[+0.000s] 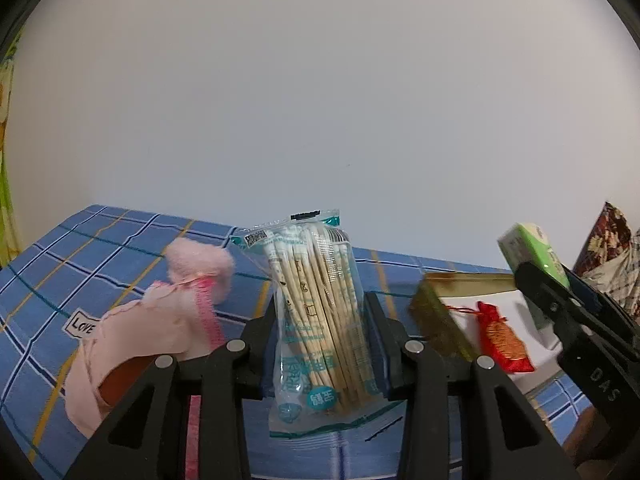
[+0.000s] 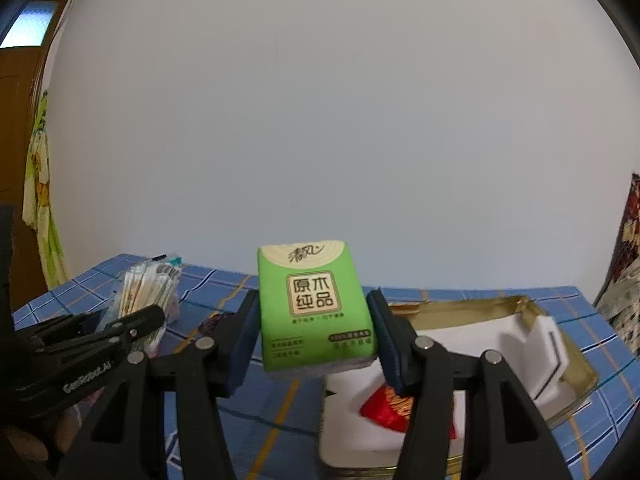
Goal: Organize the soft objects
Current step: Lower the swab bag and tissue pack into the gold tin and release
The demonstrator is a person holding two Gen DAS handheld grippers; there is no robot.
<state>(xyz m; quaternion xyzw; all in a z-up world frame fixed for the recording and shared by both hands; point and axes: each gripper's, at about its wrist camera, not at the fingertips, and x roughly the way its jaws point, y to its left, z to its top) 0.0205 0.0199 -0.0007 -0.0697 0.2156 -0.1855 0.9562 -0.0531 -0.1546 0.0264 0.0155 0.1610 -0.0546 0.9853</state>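
Both tools loaded, raised above the checked table.

Left tool [image 1: 320,344] clamps the cotton-swab bag [image 1: 316,320] upright; right tool [image 2: 316,336] clamps the green tissue pack [image 2: 314,308]. The gold-rimmed box [image 2: 576,376] by the table's right edge holds a red pouch [image 2: 384,408], partly hidden. The pink cloth [image 1: 160,320], possibly a garment, lies left.

Home bedroom, likely: blue plaid bedsheet [image 1: 120,240] over bed, plain white wall [image 1: 320,100], wooden door [image 2: 20,120], patterned cloth hanging [image 2: 40,200] beside it.
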